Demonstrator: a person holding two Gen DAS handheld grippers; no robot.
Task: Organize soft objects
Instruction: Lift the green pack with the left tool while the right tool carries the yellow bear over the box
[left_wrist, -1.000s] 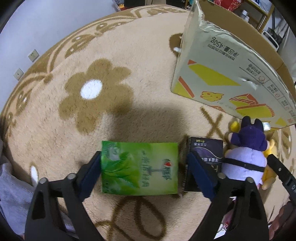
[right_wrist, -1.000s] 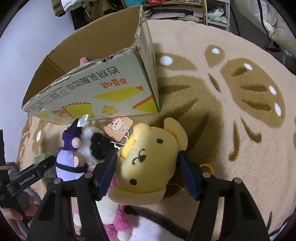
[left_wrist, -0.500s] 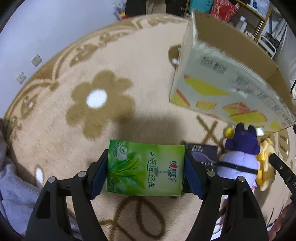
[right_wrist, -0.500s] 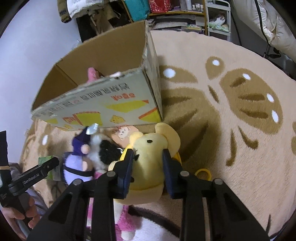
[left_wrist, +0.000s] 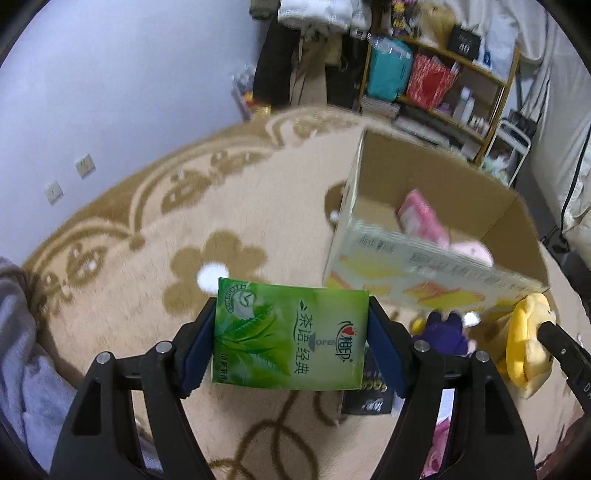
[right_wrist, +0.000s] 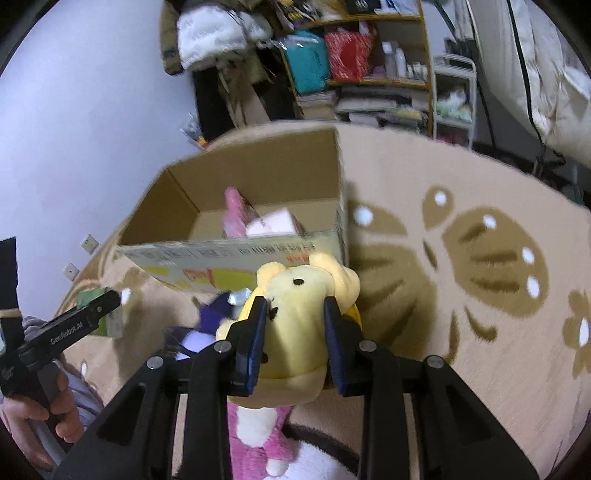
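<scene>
Two grips: the left gripper (left_wrist: 291, 345) clamps a green tissue pack (left_wrist: 290, 338) between its pads above the rug (left_wrist: 147, 258); the right gripper (right_wrist: 293, 341) squeezes a yellow plush (right_wrist: 301, 317) just near of the cardboard box (right_wrist: 258, 173).

Beige floral rug (left_wrist: 147, 258), wooden shelf (right_wrist: 369, 81) crowded with bags and bottles, wall sockets (left_wrist: 85, 164), white wall (left_wrist: 110, 74)

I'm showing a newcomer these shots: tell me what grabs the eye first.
The green tea-print tissue pack clamped in the left gripper fills the left wrist view. The squashed yellow plush dog sits pinched in the right gripper. Beyond both, the open cardboard box on the beige rug holds pink packs.
</scene>
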